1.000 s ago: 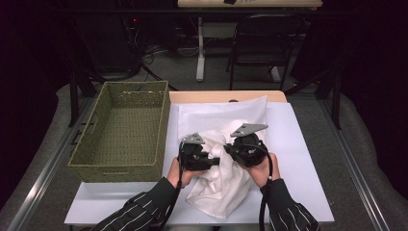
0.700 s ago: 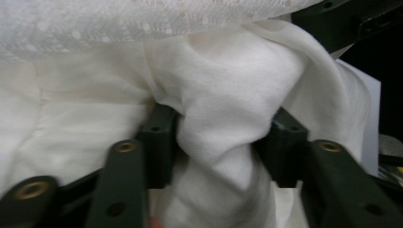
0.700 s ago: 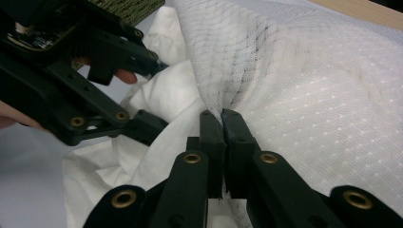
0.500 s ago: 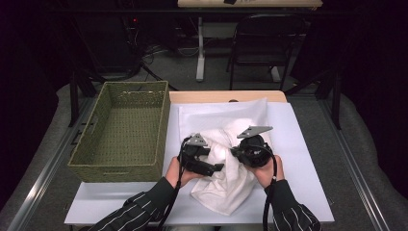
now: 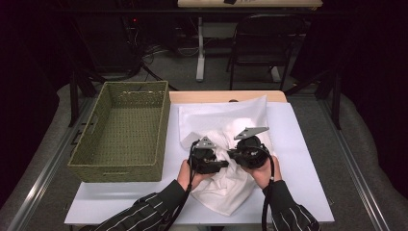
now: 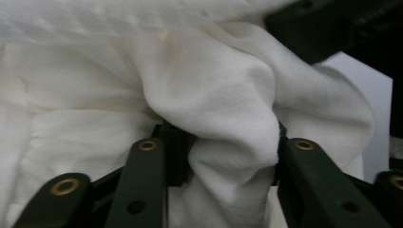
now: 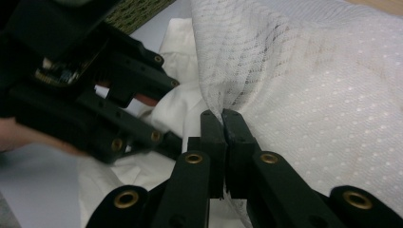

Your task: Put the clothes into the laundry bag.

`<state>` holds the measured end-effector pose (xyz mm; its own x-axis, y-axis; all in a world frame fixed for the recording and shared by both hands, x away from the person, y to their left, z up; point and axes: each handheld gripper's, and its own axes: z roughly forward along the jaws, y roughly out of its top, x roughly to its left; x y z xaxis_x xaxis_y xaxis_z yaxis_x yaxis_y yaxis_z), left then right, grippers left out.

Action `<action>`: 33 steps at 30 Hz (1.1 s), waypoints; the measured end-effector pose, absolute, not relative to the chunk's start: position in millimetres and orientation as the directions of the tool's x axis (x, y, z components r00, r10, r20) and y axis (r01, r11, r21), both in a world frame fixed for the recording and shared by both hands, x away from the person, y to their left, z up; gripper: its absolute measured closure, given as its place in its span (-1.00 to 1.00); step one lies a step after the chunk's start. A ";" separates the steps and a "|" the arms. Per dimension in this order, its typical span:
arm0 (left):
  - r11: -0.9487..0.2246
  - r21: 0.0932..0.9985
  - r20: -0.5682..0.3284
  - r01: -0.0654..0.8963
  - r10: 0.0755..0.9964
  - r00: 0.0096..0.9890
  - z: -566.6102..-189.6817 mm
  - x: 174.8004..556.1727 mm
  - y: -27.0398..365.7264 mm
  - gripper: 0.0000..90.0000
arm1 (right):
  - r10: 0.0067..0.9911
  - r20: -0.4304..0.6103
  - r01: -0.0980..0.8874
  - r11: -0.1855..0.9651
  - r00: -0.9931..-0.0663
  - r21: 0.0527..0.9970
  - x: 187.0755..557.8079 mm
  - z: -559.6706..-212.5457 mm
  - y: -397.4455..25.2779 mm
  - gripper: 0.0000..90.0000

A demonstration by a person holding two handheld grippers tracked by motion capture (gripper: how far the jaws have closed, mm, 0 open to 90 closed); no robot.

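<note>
Pinching white cloth [image 5: 226, 187]: left gripper [image 6: 230, 156] jaws half-open, right gripper [image 7: 222, 124] jaws closed.

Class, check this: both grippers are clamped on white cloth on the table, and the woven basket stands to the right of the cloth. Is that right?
Not quite. The woven basket stands to the left of the white cloth, as the high view shows. The rest holds: the left gripper pinches a thick fold and the right gripper is shut on a thin lacy layer, as the gripper views show.

The room is dark; the floor [image 5: 183, 72] is grey. A black chair [image 5: 255, 48] stands behind the white tabletop [image 5: 308, 159]; a pale desk [image 5: 250, 4] stands farther back, with cables [image 5: 154, 53] lying nearby.
</note>
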<state>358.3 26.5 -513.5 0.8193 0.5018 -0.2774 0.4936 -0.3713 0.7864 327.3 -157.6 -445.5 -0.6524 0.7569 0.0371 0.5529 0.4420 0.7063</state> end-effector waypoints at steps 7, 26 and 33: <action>-0.305 0.812 -0.293 0.497 0.524 0.800 -494.3 377.3 26.9 0.56 | 0.746 0.050 0.522 0.415 -0.665 0.745 317.2 -424.0 -158.1 0.98; -0.542 0.755 -0.132 0.369 0.426 0.895 -493.8 353.8 34.6 -0.66 | 0.772 0.019 0.562 0.445 -0.635 0.697 328.5 -456.4 -170.4 0.93; -0.613 0.711 -0.082 0.346 0.416 0.906 -514.2 355.5 8.8 -0.55 | 0.747 0.007 0.610 0.538 -0.665 0.582 336.1 -475.8 -169.1 0.69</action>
